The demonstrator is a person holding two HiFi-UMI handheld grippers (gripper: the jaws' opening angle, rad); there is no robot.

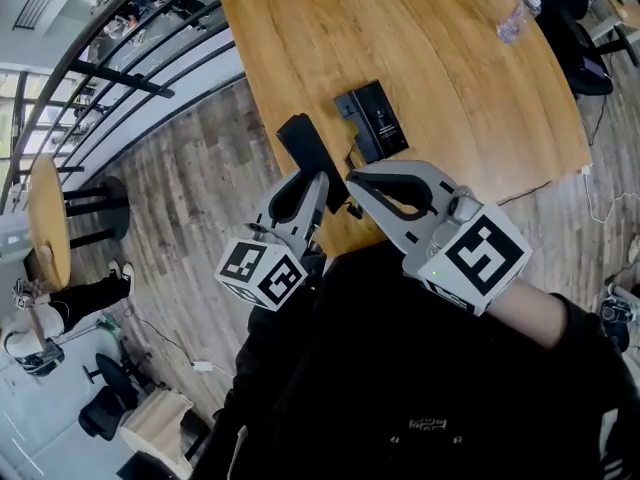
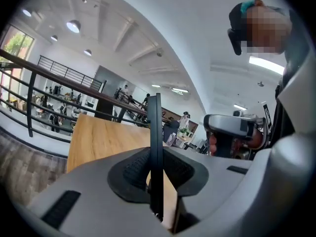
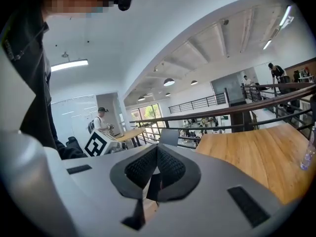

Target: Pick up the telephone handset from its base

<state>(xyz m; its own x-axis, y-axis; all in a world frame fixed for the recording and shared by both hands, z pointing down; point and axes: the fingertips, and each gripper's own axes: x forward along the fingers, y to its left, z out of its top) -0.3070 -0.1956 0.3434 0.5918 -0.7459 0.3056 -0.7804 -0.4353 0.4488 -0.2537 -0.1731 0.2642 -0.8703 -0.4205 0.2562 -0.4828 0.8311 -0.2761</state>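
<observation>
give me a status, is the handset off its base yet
Left gripper shut on the handset, edge-on between the fingers. Handset off its base, which sits on the table. Right gripper shut, empty. Nothing in the way.

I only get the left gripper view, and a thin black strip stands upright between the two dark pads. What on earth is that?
Observer: The head view shows that it is the telephone handset, which you see edge-on. The left tool is clamped on it.
Visitor: Where is the phone it belongs to?
Observer: Its base lies flat on the wooden table, apart from the handset.
Visitor: And the grey thing at my right?
Observer: That is the right tool. Its own view shows the pads closed together, and I can make out nothing gripped between them.
</observation>
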